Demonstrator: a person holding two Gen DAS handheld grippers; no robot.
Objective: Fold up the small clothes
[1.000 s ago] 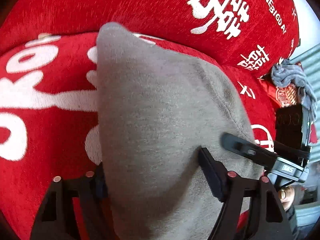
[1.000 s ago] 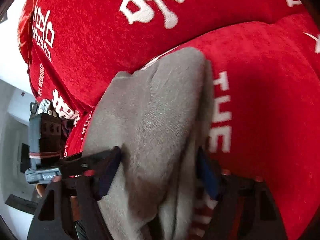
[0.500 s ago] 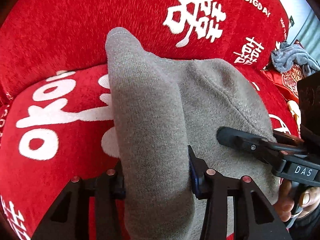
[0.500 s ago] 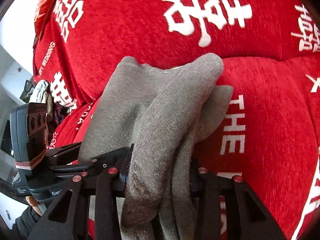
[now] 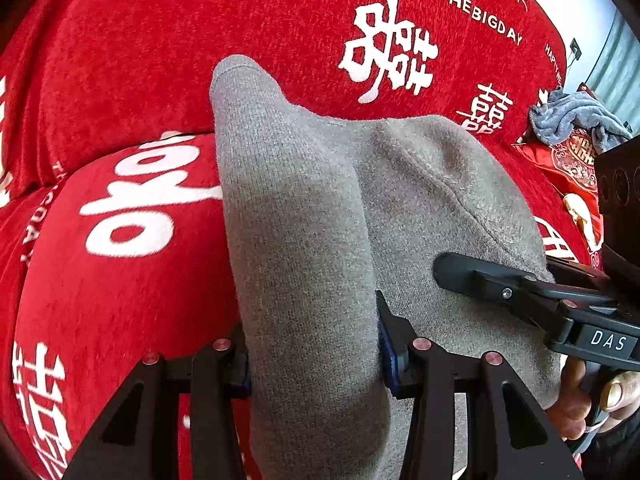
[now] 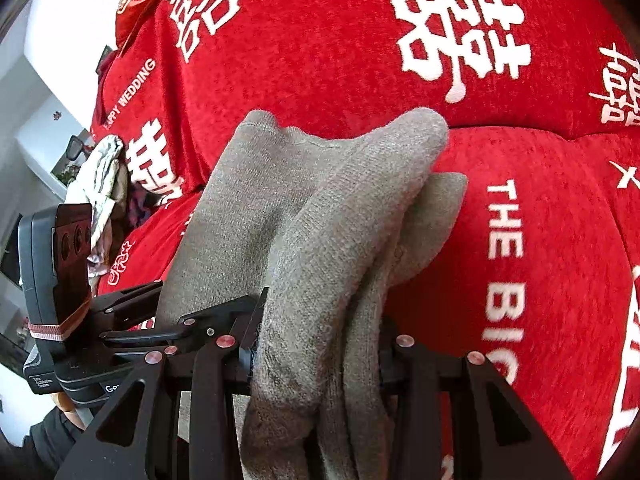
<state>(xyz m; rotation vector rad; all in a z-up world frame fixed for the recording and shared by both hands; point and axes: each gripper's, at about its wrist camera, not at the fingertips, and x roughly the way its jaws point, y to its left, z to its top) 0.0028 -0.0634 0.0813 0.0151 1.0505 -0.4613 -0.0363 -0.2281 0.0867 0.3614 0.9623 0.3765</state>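
A small grey knit garment (image 5: pixel 304 216) lies on a red sofa seat with white lettering. My left gripper (image 5: pixel 314 344) is shut on a raised fold of its left edge. My right gripper (image 6: pixel 320 344) is shut on several bunched layers of the same grey garment (image 6: pixel 320 216) at its right edge. The right gripper also shows at the right of the left wrist view (image 5: pixel 520 292), lying across the cloth. The left gripper shows at the left of the right wrist view (image 6: pixel 132 320). The garment's near end is hidden below both grippers.
The red sofa backrest (image 5: pixel 240 28) rises just behind the garment. A blue-grey cloth (image 5: pixel 576 116) lies on a red cushion far right. A crumpled pale garment (image 6: pixel 104 176) lies on the seat at the left of the right wrist view.
Both grippers closed on the grey garment's side folds and lifted them. The cloth now stands bunched between the fingers, and the views have tilted up toward the backrest.
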